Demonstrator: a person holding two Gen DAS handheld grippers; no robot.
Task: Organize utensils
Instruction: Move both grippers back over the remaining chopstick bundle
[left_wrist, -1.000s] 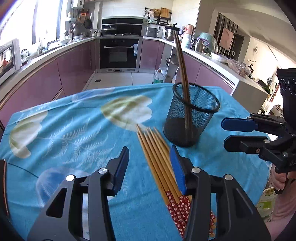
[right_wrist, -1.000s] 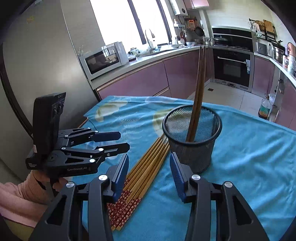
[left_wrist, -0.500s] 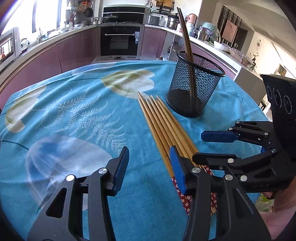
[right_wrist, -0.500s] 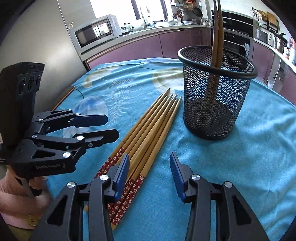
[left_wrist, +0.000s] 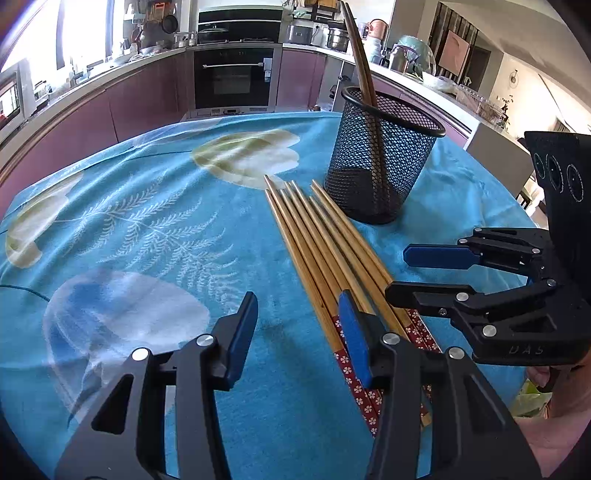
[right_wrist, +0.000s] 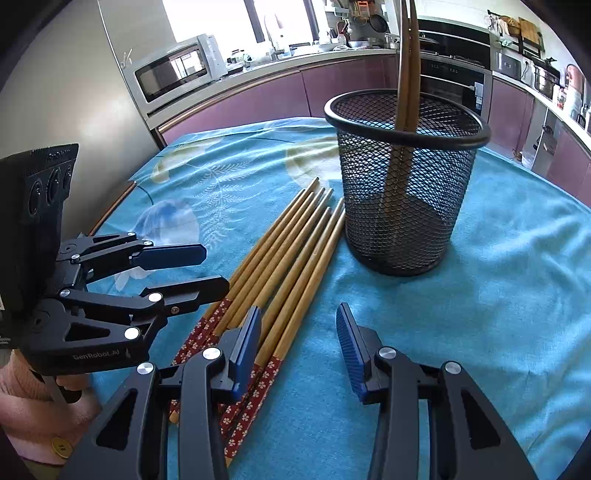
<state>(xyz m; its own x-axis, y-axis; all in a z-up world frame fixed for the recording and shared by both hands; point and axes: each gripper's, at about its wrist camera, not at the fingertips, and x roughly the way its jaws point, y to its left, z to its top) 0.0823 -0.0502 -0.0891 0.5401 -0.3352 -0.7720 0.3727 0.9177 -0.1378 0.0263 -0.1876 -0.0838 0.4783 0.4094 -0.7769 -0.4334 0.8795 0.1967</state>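
Right wrist view: you are hovering both part-open, empty jaws at the loose chopsticks (right_wrist: 291, 254); two are standing in the mesh cup (right_wrist: 406, 184) ahead, several remaining.

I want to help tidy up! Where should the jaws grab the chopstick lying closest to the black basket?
Probably at its thick, red-flowered end. The outermost chopstick lies flat at the bundle's edge, with bare tablecloth on its basket side. The right gripper could come from above, one jaw on that free side; the neighbour lies tight against the other side.
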